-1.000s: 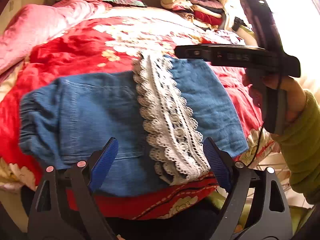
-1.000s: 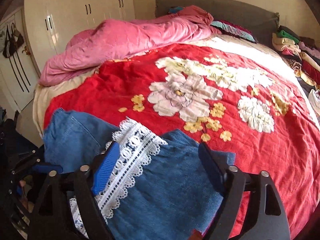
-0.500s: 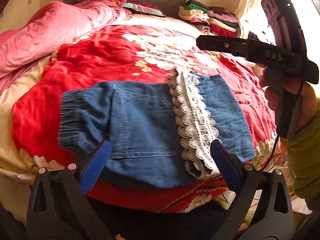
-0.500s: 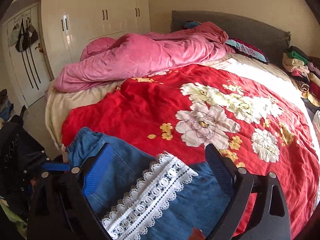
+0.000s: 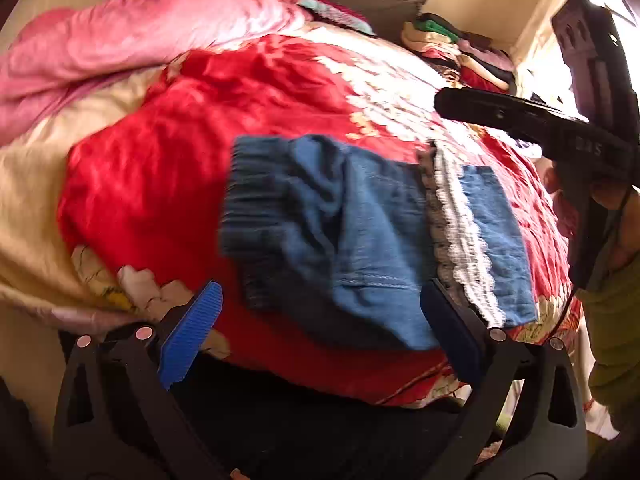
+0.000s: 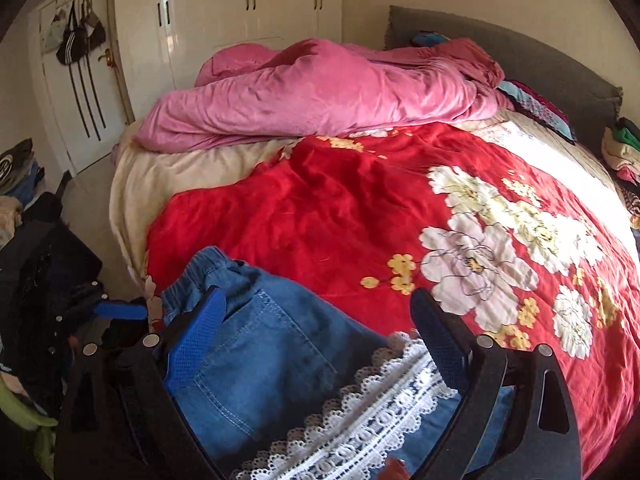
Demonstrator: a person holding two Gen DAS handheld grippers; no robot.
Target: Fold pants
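1. The denim pants (image 5: 360, 236) are seen folded into a compact bundle, laid flat on the red floral blanket (image 5: 168, 168) near the foot edge of the bed (image 6: 132, 200).
2. In the left wrist view the long axis of the bundle runs across the picture – the gathered elastic waistband (image 5: 248, 200) is turned to the left, and the folded-over leg end to the right.
3. A band of white lace trim (image 5: 460, 240) is laid across the bundle near its right end, at a right angle to the long axis.
4. In the right wrist view the waistband (image 6: 204, 272) is pointed up and to the left, and a stitched back pocket (image 6: 264, 360) is seen facing up between it and the lace (image 6: 380, 412).
5. The left claw (image 5: 320, 340) is held spread wide, its blue pads apart above the near edge of the bundle – nothing is pinched between them.
6. The right claw (image 6: 316, 344) is likewise spread wide over the pants, with nothing gripped; in the left view it is seen at the right, carried by a hand (image 5: 616, 216) in a green sleeve.
7. Further out, a crumpled pink duvet (image 6: 320, 96) is heaped toward the head of the bed, and a stack of folded clothes (image 5: 460, 52) is set at the far corner.
8. White wardrobe doors (image 6: 248, 20) are seen beyond the bed.
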